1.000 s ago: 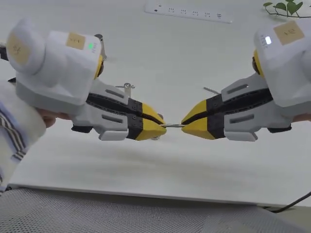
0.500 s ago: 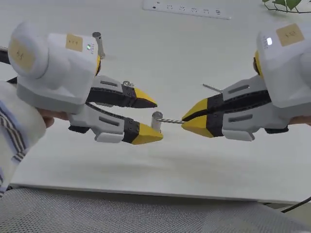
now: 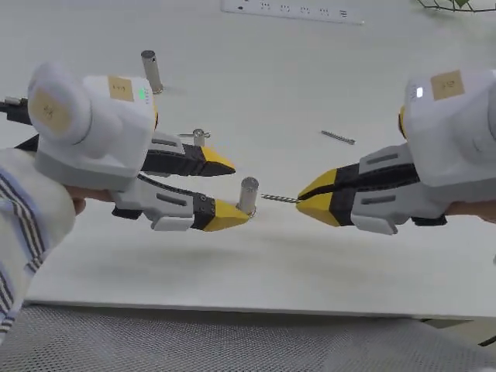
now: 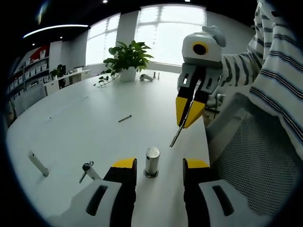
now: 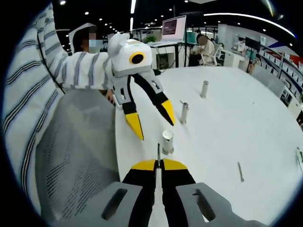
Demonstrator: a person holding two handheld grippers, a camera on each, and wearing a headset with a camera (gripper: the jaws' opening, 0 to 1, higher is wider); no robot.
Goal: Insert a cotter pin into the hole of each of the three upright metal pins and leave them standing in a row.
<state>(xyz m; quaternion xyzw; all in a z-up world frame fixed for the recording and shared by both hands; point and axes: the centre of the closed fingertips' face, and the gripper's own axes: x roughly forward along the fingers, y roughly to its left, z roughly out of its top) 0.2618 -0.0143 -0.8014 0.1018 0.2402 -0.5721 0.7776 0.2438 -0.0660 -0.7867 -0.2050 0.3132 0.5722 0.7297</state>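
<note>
Cotter pin of thin silver wire (image 3: 279, 199) is pinched in your right tool (image 3: 304, 199), jaws pressed together on its back end. Its tip sits just short of the short upright silver metal pin (image 3: 248, 194) on the white tabletop (image 3: 310, 256). Your left tool (image 3: 236, 192) is spread wide, one jaw either side of that pin, not gripping. The wire looks light, springy, slippery — hold well back from the tip and push straight.

Hidden and cropped
The thin steel cotter pin (image 3: 279, 199) has its rear end buried in the right gripper (image 3: 302, 199); the hole in the nearest upright grey metal pin (image 3: 248, 194) is too small to see; the white power strip (image 3: 291, 11) is cropped at the top edge.
</note>
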